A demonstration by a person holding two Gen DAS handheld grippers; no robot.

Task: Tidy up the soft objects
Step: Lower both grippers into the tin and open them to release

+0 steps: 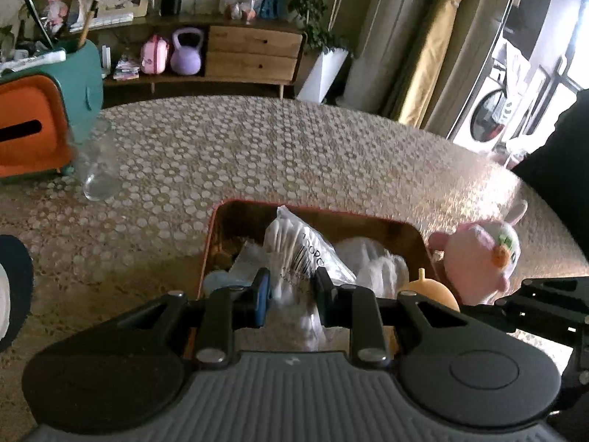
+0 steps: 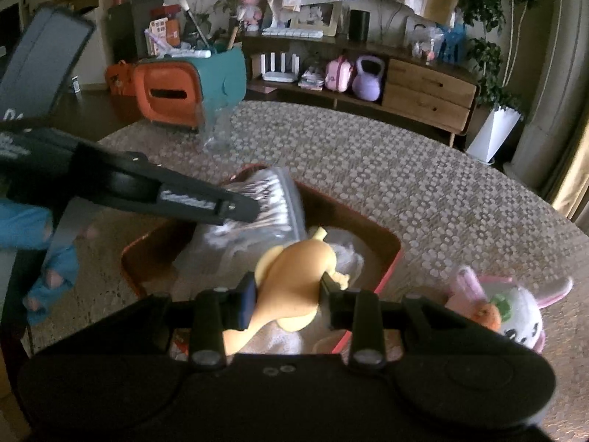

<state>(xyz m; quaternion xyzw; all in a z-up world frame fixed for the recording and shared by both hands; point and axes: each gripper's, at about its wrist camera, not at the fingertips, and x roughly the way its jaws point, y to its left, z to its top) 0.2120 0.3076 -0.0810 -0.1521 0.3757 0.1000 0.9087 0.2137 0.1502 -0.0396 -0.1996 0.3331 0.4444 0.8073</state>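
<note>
At lower centre of the left wrist view, the left gripper [image 1: 291, 296] has its jaws drawn close, pinching a clear bag of cotton swabs [image 1: 305, 254] above the red-rimmed tray [image 1: 211, 235]. In the right wrist view, the right gripper [image 2: 287, 300] clamps a yellow rubber chicken [image 2: 294, 276] over the same tray. A pink-and-white plush rabbit [image 2: 515, 313] lies on the patterned tablecloth [image 2: 423, 191] just right of the tray.
</note>
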